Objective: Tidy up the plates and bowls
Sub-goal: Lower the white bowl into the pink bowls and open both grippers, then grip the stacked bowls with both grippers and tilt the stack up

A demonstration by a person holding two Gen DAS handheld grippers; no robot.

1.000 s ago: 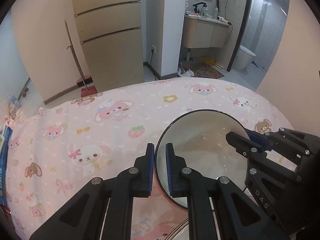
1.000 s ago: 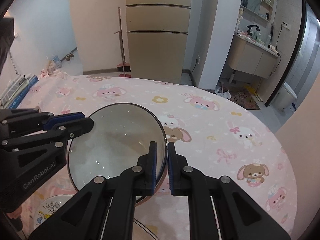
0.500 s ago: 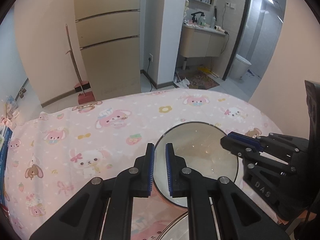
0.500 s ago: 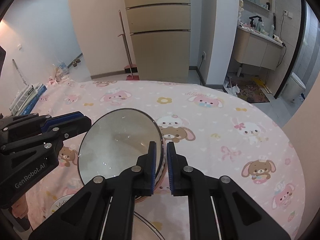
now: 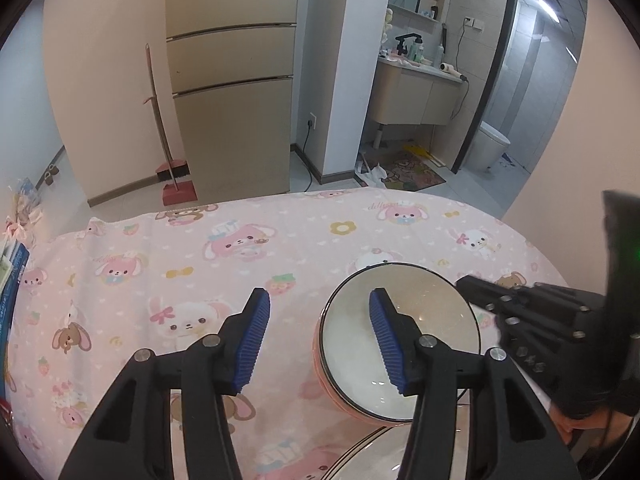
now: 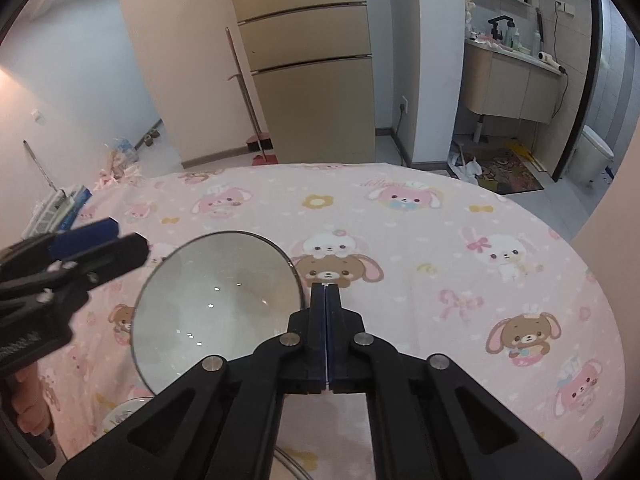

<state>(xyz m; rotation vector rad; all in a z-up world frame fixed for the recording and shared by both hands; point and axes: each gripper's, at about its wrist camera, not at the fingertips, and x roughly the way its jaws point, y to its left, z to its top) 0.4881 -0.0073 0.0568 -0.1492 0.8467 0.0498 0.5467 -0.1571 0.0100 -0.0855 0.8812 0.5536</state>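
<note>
The bowl point(image 5: 400, 340) rests on the pink tablecloth point(image 5: 200, 272) at lower right of the left view, its near rim between the wide-open, empty left gripper point(image 5: 318, 340), while the right gripper point(image 6: 326, 300), closed on nothing, lies just beside its right rim.

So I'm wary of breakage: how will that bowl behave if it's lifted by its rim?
The bowl looks like glazed ceramic, so probably rigid, fairly heavy and chip-prone. Its glossy inside suggests a slippery rim. It sits on soft tablecloth, so a push may tip rather than slide it.
</note>
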